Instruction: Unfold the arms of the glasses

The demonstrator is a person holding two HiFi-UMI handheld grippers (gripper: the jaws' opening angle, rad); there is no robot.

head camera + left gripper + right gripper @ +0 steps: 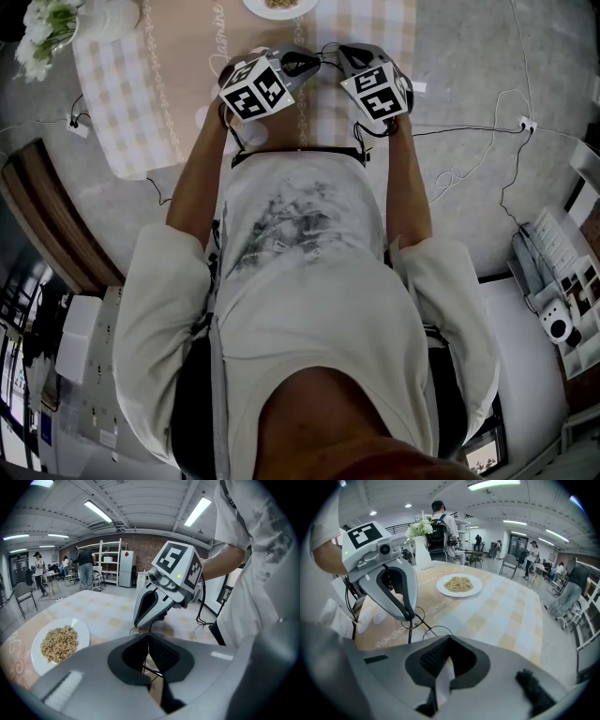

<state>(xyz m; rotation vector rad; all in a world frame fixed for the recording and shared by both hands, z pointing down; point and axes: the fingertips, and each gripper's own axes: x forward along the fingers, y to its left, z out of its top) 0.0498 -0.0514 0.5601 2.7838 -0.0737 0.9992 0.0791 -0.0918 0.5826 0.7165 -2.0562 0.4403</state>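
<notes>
The glasses [427, 629] are thin black wire, lying low over the checked tablecloth [122, 103] between my two grippers. In the right gripper view, a lens rim loops out from the tip of my left gripper [408, 616]. In the left gripper view, a wire of the glasses [146, 660] runs between the pads of my left gripper [149, 637], which is shut on it. Just beyond, my right gripper [144, 624] points down at the same wire. Its jaws [449, 641] are closed, and the wire leads toward them. In the head view both grippers [305, 64] [342, 58] meet tip to tip at the table's near edge.
A white plate of grain [459, 584] sits further out on the table. A white vase of flowers [423, 550] stands at the far left corner. Cables [469, 159] trail over the floor on the right. People and chairs [511, 564] fill the room beyond.
</notes>
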